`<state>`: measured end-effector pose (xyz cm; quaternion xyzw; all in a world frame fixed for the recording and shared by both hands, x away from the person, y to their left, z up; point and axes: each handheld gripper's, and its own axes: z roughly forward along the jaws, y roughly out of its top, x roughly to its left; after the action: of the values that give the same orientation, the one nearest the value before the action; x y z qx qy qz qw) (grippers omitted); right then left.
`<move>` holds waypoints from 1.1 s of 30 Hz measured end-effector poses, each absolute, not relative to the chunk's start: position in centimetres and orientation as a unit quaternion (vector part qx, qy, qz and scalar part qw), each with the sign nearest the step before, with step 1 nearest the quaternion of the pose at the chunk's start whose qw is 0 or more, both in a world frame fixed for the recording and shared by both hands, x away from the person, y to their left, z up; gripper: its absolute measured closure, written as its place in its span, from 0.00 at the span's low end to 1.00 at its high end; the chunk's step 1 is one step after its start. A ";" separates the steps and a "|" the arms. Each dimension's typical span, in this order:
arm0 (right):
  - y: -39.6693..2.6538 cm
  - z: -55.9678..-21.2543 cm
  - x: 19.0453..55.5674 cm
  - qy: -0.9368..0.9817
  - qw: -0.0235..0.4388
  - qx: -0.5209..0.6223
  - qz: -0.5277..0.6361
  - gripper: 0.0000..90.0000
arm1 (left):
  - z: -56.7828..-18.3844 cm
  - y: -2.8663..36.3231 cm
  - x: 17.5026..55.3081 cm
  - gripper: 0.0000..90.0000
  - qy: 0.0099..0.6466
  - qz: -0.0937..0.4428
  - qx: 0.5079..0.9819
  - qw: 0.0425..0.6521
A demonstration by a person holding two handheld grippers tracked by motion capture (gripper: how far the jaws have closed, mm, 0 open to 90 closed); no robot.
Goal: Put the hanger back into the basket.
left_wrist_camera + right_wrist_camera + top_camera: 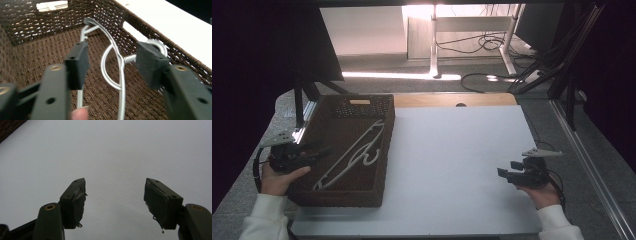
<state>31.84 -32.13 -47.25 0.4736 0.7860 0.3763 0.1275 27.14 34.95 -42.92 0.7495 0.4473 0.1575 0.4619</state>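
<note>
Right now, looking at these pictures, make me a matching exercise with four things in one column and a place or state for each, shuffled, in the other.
Things:
1. silver metal clothes hanger
2. dark brown woven basket
3. left gripper
4. right gripper

Places or states:
A. jaws open above the bare white tabletop
B. lying flat on the basket's floor
C. standing on the tabletop's left end
D. jaws open inside the basket, to either side of the hanger's hook

Pairs: 1-B, 2-C, 3-D, 4-A
</note>
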 end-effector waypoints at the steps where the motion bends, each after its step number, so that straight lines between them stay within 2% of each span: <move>1: -32.1 -47.2 31.8 0.787 0.128 0.473 0.376 0.38 | -42.9 34.8 27.1 0.44 0.446 0.157 0.752 0.459; 10: -32.0 -47.3 32.0 0.786 0.123 0.472 0.379 0.37 | -42.3 32.8 26.7 0.37 0.439 0.149 0.763 0.450; 19: -31.6 -47.2 32.4 0.796 0.117 0.450 0.388 0.32 | -42.1 29.7 26.6 0.31 0.461 0.161 0.758 0.432; 33: -30.7 -47.0 32.1 0.816 0.103 0.409 0.395 0.30 | -41.7 24.0 23.5 0.29 0.440 0.176 0.773 0.422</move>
<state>32.15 -30.73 -46.95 0.4089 0.8161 0.3951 0.1034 23.46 23.97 -41.73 0.7729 0.4399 0.1763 0.4219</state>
